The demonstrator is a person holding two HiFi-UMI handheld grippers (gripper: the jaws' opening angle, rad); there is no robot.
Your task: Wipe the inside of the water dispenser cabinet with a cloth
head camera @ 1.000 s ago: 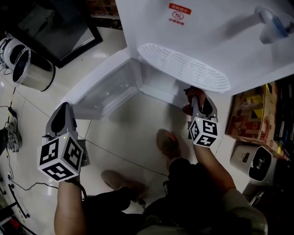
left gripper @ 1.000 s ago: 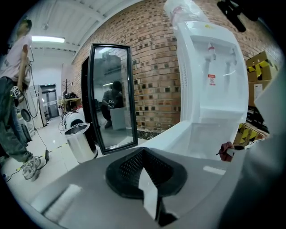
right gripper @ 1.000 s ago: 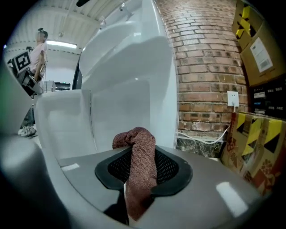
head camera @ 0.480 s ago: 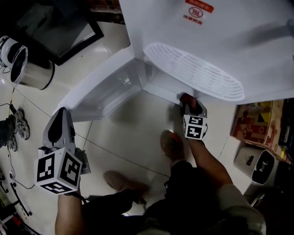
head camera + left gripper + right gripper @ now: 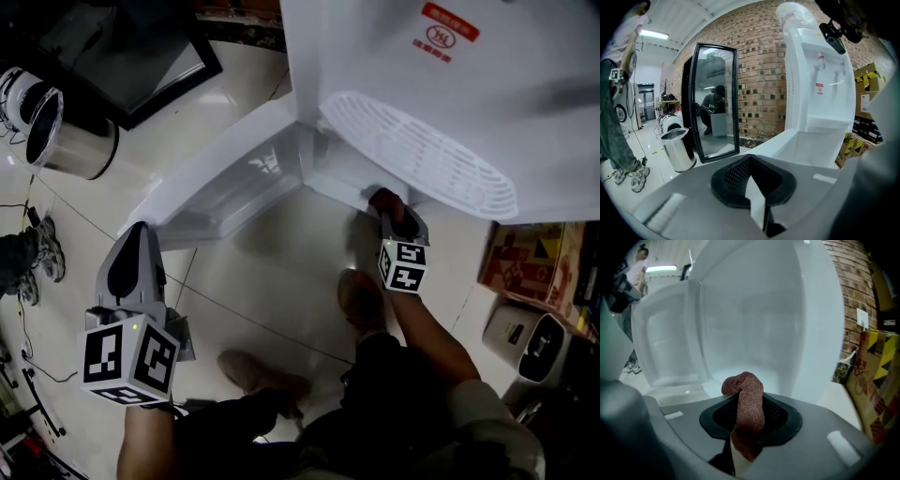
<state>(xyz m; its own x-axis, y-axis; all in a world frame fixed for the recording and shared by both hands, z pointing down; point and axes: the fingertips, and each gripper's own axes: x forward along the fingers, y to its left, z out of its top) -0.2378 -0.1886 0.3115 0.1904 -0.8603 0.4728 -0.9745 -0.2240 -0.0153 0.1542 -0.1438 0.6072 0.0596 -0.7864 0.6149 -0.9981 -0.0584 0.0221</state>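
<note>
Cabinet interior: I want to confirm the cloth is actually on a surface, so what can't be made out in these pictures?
- Cabinet floor and corners: head view, covered by the overhanging drip tray; right gripper view, lower part blocked by the cloth and right claw.
- Whether the cloth touches a wall: right gripper view, its bunched tip hides any contact.
- Red label: head view, print too small to read.

Grey left claw [image 5: 139, 230] and right claw [image 5: 388, 208] — black-and-white marker cubes [image 5: 129, 361], dark trousers [image 5: 375, 398], brown shoes [image 5: 361, 298].
</note>
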